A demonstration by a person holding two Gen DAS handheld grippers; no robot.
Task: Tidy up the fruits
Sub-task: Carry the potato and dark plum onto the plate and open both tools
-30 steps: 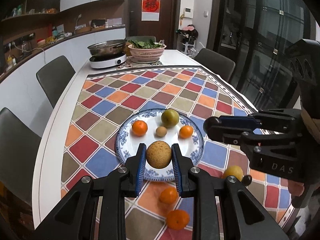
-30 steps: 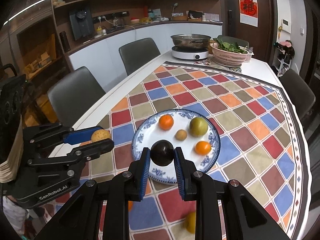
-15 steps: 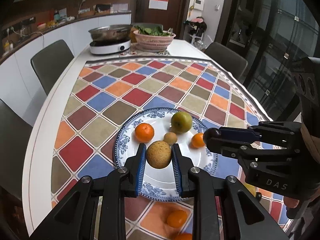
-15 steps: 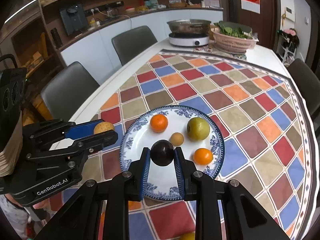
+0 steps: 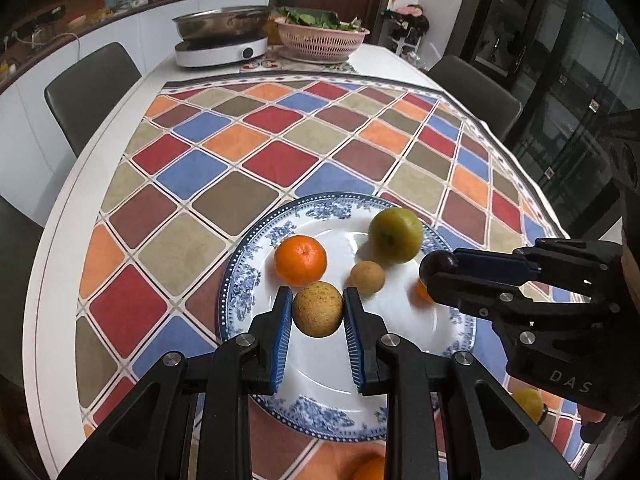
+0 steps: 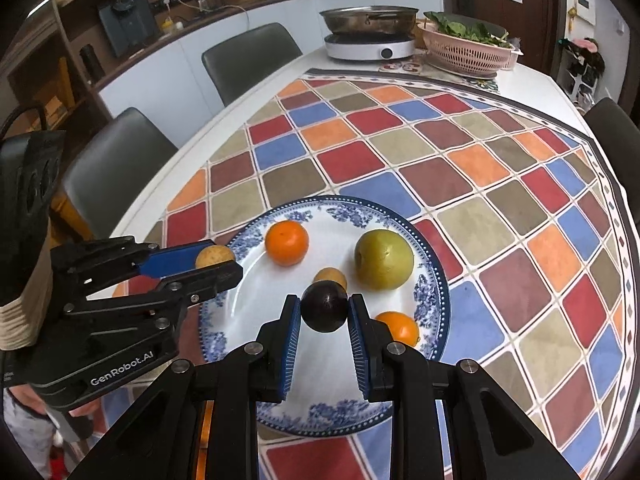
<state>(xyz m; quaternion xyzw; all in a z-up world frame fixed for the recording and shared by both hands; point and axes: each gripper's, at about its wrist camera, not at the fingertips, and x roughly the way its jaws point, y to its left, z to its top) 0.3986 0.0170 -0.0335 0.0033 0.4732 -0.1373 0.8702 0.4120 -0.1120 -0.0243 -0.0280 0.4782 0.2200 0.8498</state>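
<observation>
A blue-and-white plate (image 5: 240, 280) (image 6: 428, 292) on the checkered tablecloth holds a large orange (image 5: 300, 260) (image 6: 287, 242), a green apple (image 5: 396, 234) (image 6: 384, 259), a small brown fruit (image 5: 367, 277) (image 6: 330, 276) and a second orange (image 6: 398, 327). My left gripper (image 5: 318, 315) (image 6: 224, 266) is shut on a rough tan fruit (image 5: 318, 310) (image 6: 214, 256) above the plate's left part. My right gripper (image 6: 324, 312) (image 5: 434, 270) is shut on a dark purple fruit (image 6: 324, 306) (image 5: 438, 264) above the plate's right part.
Loose fruit lies on the cloth near the front edge: a yellow one (image 5: 528, 402) and an orange (image 5: 370, 468). An induction cooker with a steel pan (image 5: 222, 38) and a pink basket of greens (image 5: 322, 36) stand at the table's far end. Grey chairs surround the table.
Both grippers have moved forward and lower over the plate, each still holding its fruit. The plate and its fruits have not moved.
</observation>
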